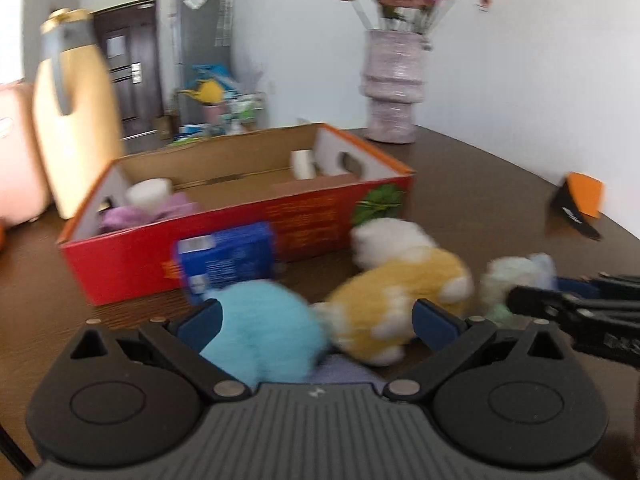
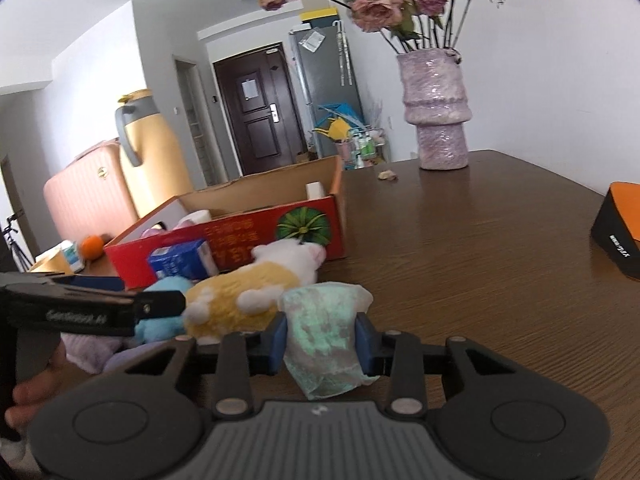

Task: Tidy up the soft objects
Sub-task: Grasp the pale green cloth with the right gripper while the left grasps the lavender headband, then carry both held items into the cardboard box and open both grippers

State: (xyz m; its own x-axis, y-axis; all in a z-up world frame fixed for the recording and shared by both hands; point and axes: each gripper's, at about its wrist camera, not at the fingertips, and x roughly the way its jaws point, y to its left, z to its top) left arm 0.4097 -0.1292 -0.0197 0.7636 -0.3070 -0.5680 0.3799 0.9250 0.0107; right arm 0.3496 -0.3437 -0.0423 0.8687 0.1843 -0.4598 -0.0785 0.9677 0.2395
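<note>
On table, red box (image 1: pixel 224 240) already holds purple cloth (image 1: pixel 160 210); yellow plush (image 1: pixel 400 292), blue plush (image 1: pixel 264 328) left outside. Right gripper (image 2: pixel 321 344) jaws clamp green cloth (image 2: pixel 324 328); left gripper (image 1: pixel 316 320) jaws spread wide, empty.

Left hand-held gripper (image 1: pixel 316 320) spread wide, level; right hand-held gripper (image 2: pixel 321 338) clamped, level, alongside.

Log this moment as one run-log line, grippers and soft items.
right gripper: shut on mint cloth | left gripper: open, over blue plush | yellow plush: on table | red box: behind
</note>
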